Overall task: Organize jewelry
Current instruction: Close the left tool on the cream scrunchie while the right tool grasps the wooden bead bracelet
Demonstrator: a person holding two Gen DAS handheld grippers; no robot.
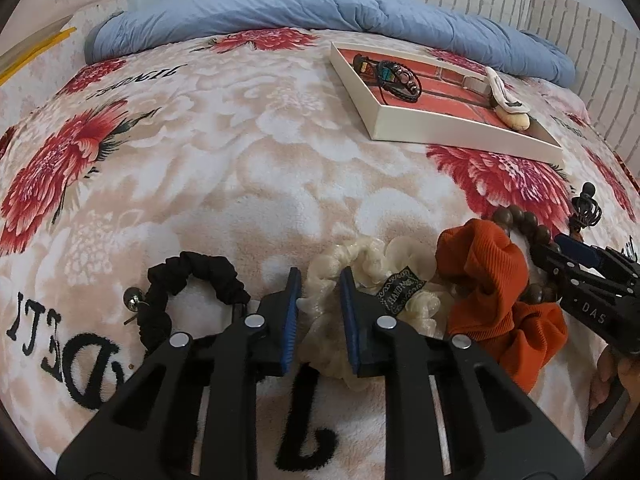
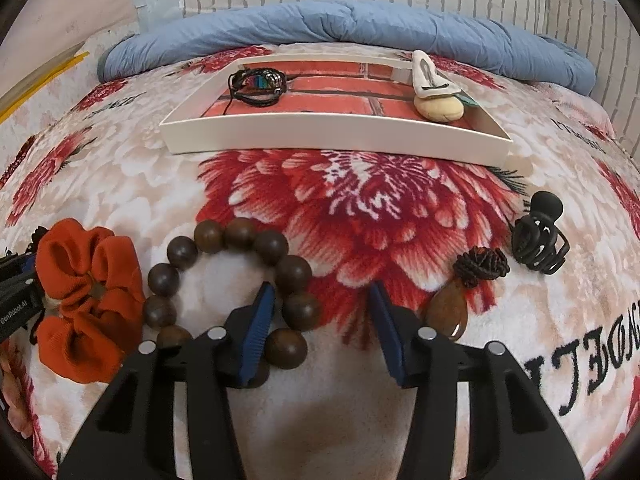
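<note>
My left gripper [image 1: 321, 300] is shut on a cream ruffled scrunchie [image 1: 400, 256] that lies on the floral blanket, and its pads pinch the scrunchie's left loop. An orange scrunchie [image 1: 496, 280] lies to its right and a black one [image 1: 188, 284] to its left. My right gripper [image 2: 321, 304] stands open over a bracelet of dark wooden beads [image 2: 240, 236]. Its left finger is inside the ring, with two beads between the fingers and the right pad clear of them. A white tray [image 2: 320, 136] farther back holds a dark braided bracelet [image 2: 258, 82] and a cream hair clip [image 2: 436, 80].
A brown pendant on a dark cord [image 2: 448, 316] and a black claw clip [image 2: 540, 240] lie right of the right gripper. A small silver ball earring [image 1: 132, 300] sits beside the black scrunchie. A rolled blue quilt [image 1: 280, 16] lines the bed's far edge under a white brick wall.
</note>
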